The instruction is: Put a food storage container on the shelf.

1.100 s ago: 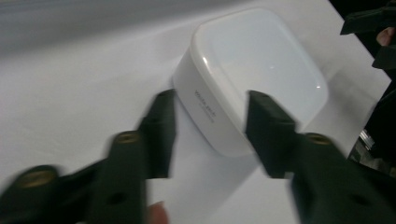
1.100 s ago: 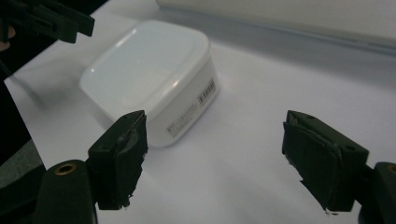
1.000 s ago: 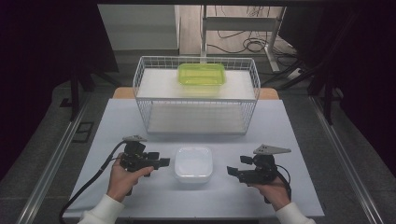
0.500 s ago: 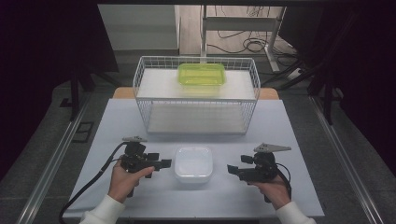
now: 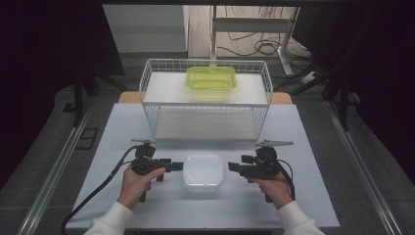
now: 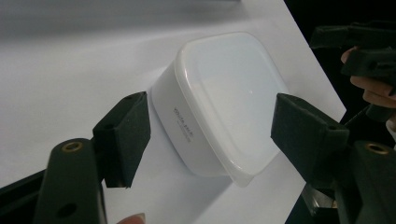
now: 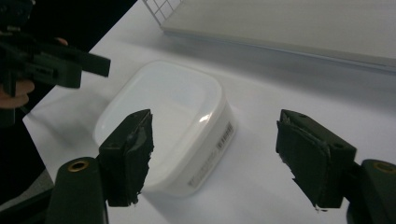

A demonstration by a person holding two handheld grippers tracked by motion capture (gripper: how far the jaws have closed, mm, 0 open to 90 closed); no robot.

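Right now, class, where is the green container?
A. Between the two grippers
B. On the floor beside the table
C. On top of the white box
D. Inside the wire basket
D: the green container sits inside the wire basket at the table's far side, while the white box lies between the grippers.

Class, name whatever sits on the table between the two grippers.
A white lidded container sits between the left gripper and right gripper, seen in the high view.
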